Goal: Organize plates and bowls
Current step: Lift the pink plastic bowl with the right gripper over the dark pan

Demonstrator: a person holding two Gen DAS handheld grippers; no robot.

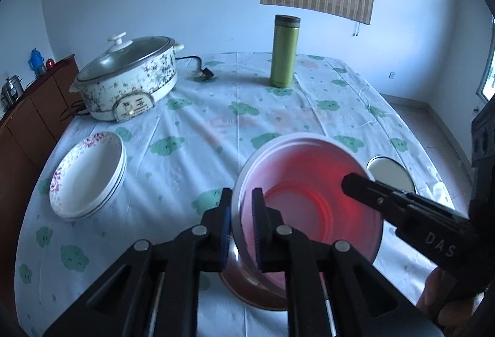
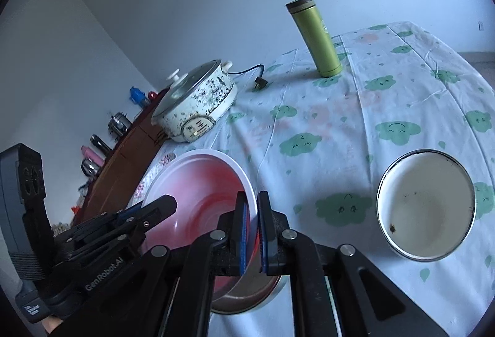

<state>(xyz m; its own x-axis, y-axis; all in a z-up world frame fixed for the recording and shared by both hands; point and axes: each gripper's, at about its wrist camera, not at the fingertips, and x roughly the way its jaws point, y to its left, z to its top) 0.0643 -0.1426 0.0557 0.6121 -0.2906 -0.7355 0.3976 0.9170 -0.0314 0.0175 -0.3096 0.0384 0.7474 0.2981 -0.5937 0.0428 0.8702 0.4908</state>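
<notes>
A white bowl with a red inside (image 1: 309,194) is held above the table by both grippers. My left gripper (image 1: 242,222) is shut on its left rim. My right gripper (image 2: 252,228) is shut on its right rim, and its fingers (image 1: 371,194) reach in from the right in the left wrist view. The bowl also shows in the right wrist view (image 2: 204,194). Under it sits a brown-rimmed dish (image 2: 247,296), partly hidden. A stack of white floral plates (image 1: 88,176) lies at the left. A white metal-rimmed bowl (image 2: 427,204) sits at the right.
A speckled electric pot with a glass lid (image 1: 130,80) stands at the back left, its plug (image 1: 205,75) on the cloth. A green flask (image 1: 284,52) stands at the back middle. A wooden cabinet (image 1: 34,111) runs along the table's left side.
</notes>
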